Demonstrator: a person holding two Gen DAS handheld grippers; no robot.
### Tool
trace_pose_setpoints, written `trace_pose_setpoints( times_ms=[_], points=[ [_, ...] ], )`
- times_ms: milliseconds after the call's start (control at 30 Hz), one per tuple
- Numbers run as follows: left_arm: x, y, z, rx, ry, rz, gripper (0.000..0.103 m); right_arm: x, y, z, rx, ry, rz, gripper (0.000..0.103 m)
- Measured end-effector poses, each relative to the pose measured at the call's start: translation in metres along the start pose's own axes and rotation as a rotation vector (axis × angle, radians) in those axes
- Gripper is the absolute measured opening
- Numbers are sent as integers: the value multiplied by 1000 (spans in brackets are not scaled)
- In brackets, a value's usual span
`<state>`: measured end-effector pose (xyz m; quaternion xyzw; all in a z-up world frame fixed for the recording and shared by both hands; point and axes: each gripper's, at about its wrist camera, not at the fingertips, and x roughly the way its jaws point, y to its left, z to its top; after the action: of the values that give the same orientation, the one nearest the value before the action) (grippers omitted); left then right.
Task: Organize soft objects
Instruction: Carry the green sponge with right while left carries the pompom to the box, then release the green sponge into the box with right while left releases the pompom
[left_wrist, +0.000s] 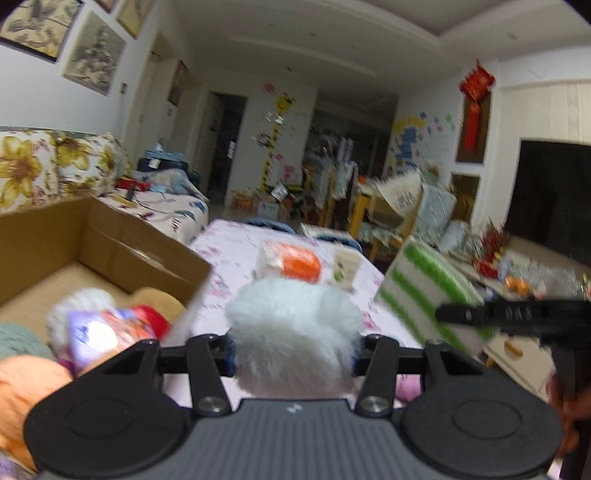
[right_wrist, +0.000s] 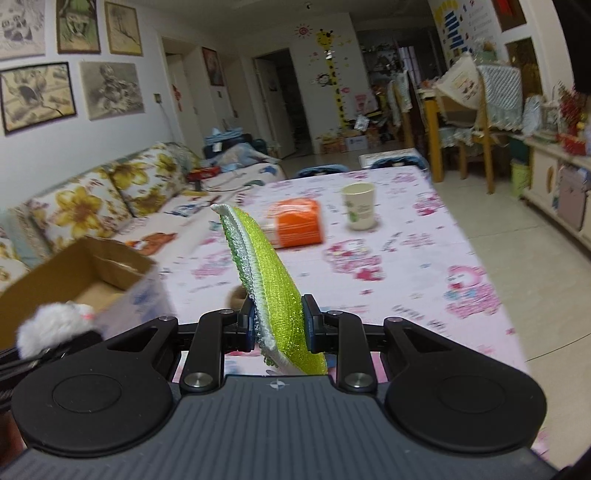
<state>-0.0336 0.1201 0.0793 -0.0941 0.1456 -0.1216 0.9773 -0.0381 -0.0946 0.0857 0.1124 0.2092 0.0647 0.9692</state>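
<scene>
Left gripper (left_wrist: 293, 352) pinches a white fluffy toy (left_wrist: 293, 332) between its fingers, just right of the cardboard box (left_wrist: 110, 240). Right gripper (right_wrist: 279, 326) clamps a green-and-white striped cloth (right_wrist: 271, 280) upright above the floral tablecloth (right_wrist: 424, 266).

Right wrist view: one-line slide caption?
Right gripper clamps a green-and-white cloth edge-up above the floral table, cardboard box at left.
</scene>
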Motion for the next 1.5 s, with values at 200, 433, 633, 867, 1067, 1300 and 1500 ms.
trace_pose_setpoints(
  times_ms=[200,433,633,867,1067,1300,1500],
  points=[
    [-19,29,16,-74,-94,60,49,7,37,-4,9,28,113,29],
    [-32,58,25,-174,-160,180,49,28,91,-2,-15,52,223,29],
    [-36,83,26,-249,-166,317,49,58,140,12,-47,40,291,29],
    [-40,109,27,-300,-149,398,49,91,182,21,-140,35,308,30],
    [-39,119,27,-306,-135,435,49,110,203,14,-201,64,296,32],
    [-40,116,26,-286,-132,451,50,119,217,6,-271,62,257,72],
    [-40,117,28,-276,-138,436,64,97,206,14,-240,12,262,98]
  ],
)
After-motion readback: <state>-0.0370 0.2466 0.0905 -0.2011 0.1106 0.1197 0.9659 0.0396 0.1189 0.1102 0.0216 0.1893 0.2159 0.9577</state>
